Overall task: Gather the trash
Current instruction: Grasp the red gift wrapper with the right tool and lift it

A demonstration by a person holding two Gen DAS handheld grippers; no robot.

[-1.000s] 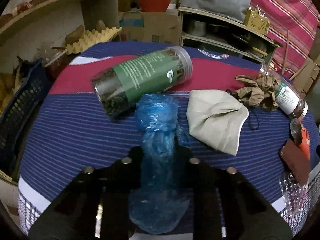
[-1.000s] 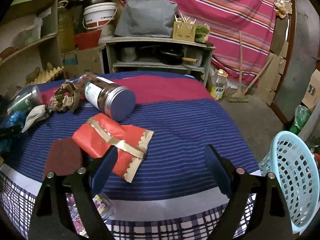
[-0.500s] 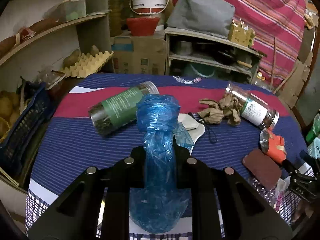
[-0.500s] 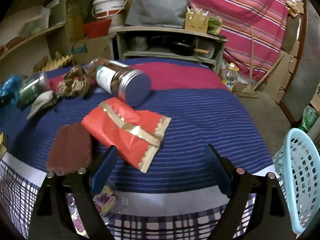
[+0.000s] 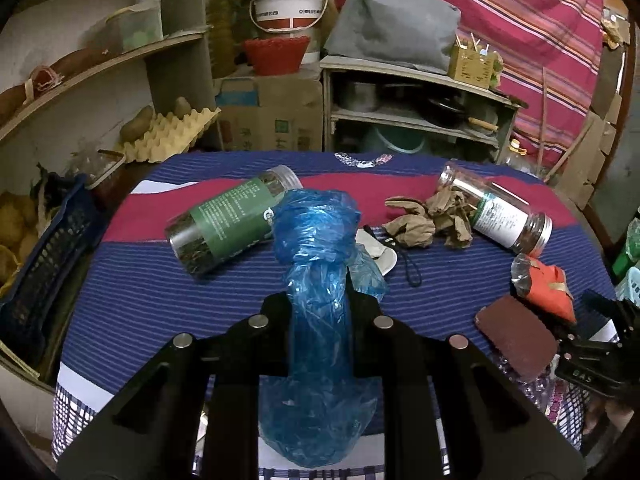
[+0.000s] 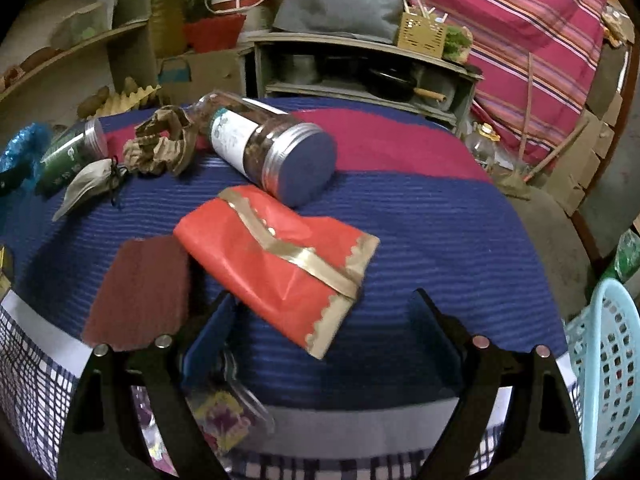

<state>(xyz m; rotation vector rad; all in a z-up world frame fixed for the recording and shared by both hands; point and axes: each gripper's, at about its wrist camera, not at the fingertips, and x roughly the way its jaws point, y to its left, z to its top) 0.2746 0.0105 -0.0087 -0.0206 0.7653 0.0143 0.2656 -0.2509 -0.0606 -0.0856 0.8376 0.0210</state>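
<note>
Left gripper point(image 5: 320, 300) clenched on a crumpled blue plastic bag point(image 5: 318, 276), lifted clear above the table point(image 5: 160, 280) with its striped blue and red cloth, the bag's knotted top bulging beyond the fingertips and its tail hanging back between the arms. Right gripper point(image 6: 320, 320) released, jaws spread wide and empty, hovering over the table's near edge, just short of a red and gold paper wrapper point(image 6: 280, 256) lying flat near that edge. Just left of the wrapper, touching or nearly so, a maroon scouring pad point(image 6: 138, 288). Behind the wrapper, a clear jar with a white label point(image 6: 264, 148) on its side, lid toward the near edge. Beside its far end, crumpled brown paper point(image 6: 164, 148); nearer the left edge, a beige cloth pouch point(image 6: 86, 190) and a green-labelled jar point(image 5: 234, 220), also on its side. At the near edge, under the right gripper's left finger, a clear plastic packet point(image 6: 224, 416). Off the right edge, a light blue basket point(image 6: 608, 368).
</note>
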